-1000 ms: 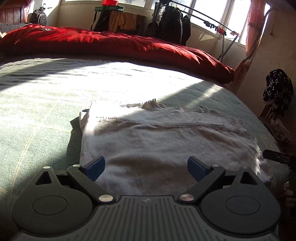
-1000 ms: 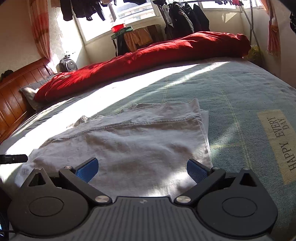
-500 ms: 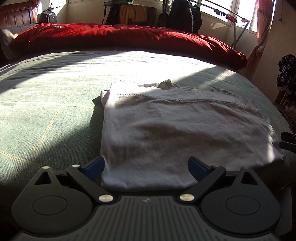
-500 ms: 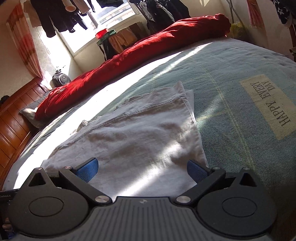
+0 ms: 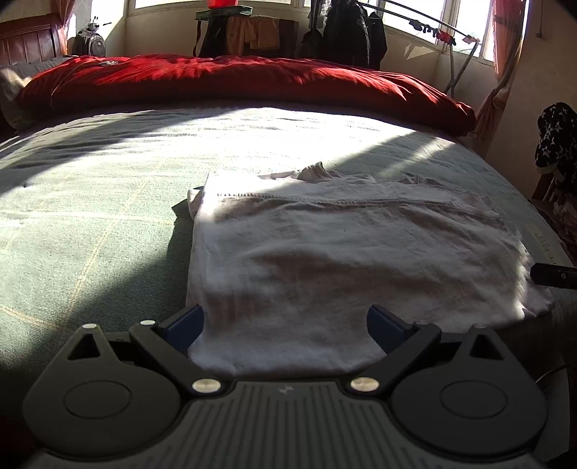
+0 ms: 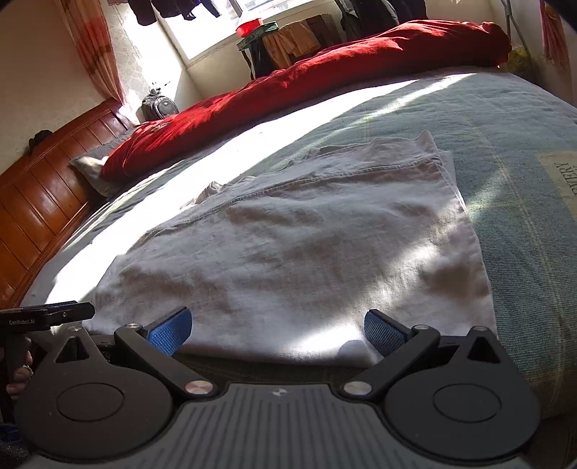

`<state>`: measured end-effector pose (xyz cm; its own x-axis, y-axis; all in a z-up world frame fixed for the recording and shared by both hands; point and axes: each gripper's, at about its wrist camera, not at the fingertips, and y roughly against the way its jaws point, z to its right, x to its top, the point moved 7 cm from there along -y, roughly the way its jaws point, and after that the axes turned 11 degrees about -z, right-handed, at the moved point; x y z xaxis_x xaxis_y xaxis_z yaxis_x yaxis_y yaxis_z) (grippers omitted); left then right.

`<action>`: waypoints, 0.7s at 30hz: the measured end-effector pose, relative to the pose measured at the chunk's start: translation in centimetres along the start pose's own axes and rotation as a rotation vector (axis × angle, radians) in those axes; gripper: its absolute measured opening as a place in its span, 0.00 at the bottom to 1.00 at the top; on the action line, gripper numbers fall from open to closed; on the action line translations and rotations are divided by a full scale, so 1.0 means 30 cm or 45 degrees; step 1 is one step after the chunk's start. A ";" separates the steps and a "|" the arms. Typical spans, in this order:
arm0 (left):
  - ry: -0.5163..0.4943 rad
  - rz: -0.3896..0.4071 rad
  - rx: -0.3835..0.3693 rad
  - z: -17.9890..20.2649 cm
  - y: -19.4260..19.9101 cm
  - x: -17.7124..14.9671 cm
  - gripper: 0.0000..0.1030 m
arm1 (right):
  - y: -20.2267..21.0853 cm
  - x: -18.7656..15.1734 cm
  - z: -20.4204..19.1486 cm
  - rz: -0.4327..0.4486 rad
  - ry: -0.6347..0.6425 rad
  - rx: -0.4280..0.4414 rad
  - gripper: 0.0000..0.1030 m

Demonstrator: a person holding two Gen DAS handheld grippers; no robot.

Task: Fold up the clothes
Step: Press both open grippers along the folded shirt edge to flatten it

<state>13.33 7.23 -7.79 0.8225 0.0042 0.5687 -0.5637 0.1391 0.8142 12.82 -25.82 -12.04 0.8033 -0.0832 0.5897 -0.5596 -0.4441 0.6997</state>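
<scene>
sunlit bed (image 5: 108, 216) | white garment (image 5: 342, 252) half-folded, nearer than before | left gripper (image 5: 285, 321), right gripper (image 6: 277, 324) both spread wide, empty | next fold pending

We note a green bedspread (image 5: 90, 223) with thin pale check lines covering the bed, half in sun, half in shadow. Red duvet (image 5: 234, 81) rolled along the bed's far edge. Grey pillow (image 6: 92, 166) tucked under its end at the wooden headboard (image 6: 39, 187). Printed label (image 6: 562, 180) on the bedspread near the right edge, lettering partly cut off. Beyond the bed: backpack (image 5: 89, 42), dark jackets (image 5: 346, 32) hanging, orange curtain (image 6: 93, 47), a red object (image 6: 250, 26) by the window.
</scene>
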 end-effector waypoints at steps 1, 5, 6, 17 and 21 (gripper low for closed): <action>-0.001 0.006 -0.005 0.005 0.002 0.004 0.94 | 0.004 0.035 0.006 0.022 0.011 -0.013 1.00; -0.017 -0.003 -0.006 0.018 0.001 0.001 0.94 | -0.052 0.186 0.070 0.059 -0.018 -0.028 1.00; -0.017 -0.009 0.004 0.016 0.000 -0.001 0.94 | -0.082 0.217 0.101 0.045 -0.056 -0.024 1.00; -0.007 -0.029 0.042 -0.022 -0.053 0.052 0.94 | -0.063 0.227 0.272 0.109 -0.298 0.044 1.00; -0.017 -0.041 0.006 0.004 -0.084 0.065 0.94 | -0.096 0.347 0.256 0.128 -0.232 0.066 1.00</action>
<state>16.34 6.77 -8.71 0.8390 -0.0136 0.5439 -0.5375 0.1339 0.8325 24.36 -32.27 -11.01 0.7704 -0.2871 0.5692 -0.6311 -0.4704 0.6168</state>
